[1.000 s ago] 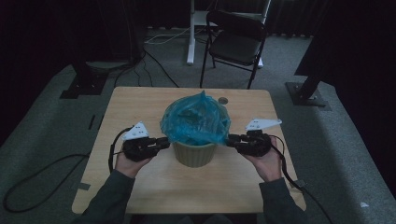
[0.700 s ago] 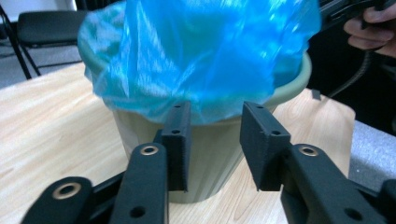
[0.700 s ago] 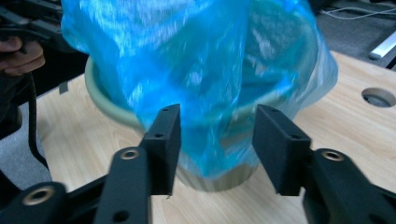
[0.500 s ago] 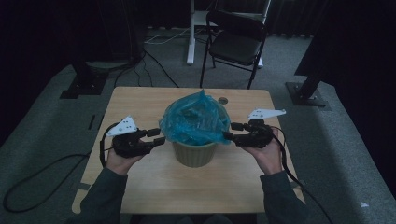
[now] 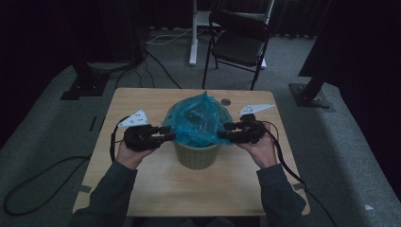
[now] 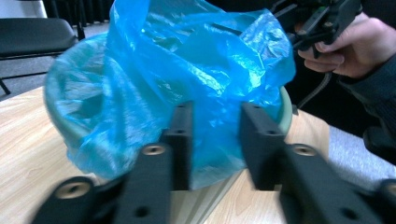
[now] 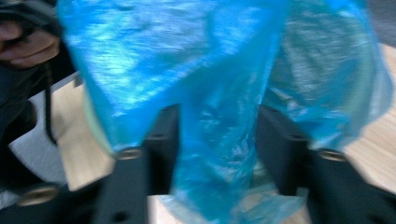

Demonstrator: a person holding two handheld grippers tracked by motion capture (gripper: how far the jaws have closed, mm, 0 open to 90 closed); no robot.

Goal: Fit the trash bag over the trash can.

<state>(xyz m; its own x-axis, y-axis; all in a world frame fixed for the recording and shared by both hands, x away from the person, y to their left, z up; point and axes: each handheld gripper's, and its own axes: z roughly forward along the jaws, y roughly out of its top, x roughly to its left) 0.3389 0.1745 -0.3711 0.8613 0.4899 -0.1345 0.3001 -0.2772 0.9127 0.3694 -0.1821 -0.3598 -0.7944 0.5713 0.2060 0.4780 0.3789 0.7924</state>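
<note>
A pale green bin (image 5: 196, 154) stands mid-table with a crumpled blue plastic bag (image 5: 198, 120) rising out of it and draping over its rim. My left gripper (image 5: 166, 135) is at the bag's left side, open, and in the left gripper view the bag (image 6: 187, 56) lies just past the gap of the left gripper (image 6: 215, 109). My right gripper (image 5: 226, 133) is at the bag's right side. Its jaws stand wide apart with a hanging fold of the bag (image 7: 163, 60) between them, so the right gripper (image 7: 219, 112) is open.
The wooden table (image 5: 142, 189) has bare room in front of the bin. A small round object (image 5: 226, 101) lies behind the bin. A black folding chair (image 5: 239, 42) and a white desk leg (image 5: 193, 33) stand beyond the table, with cables on the floor.
Both grippers rose a little and closed in on the bag's sides; the left one, which had drawn back to the left, came back toward the bin.
</note>
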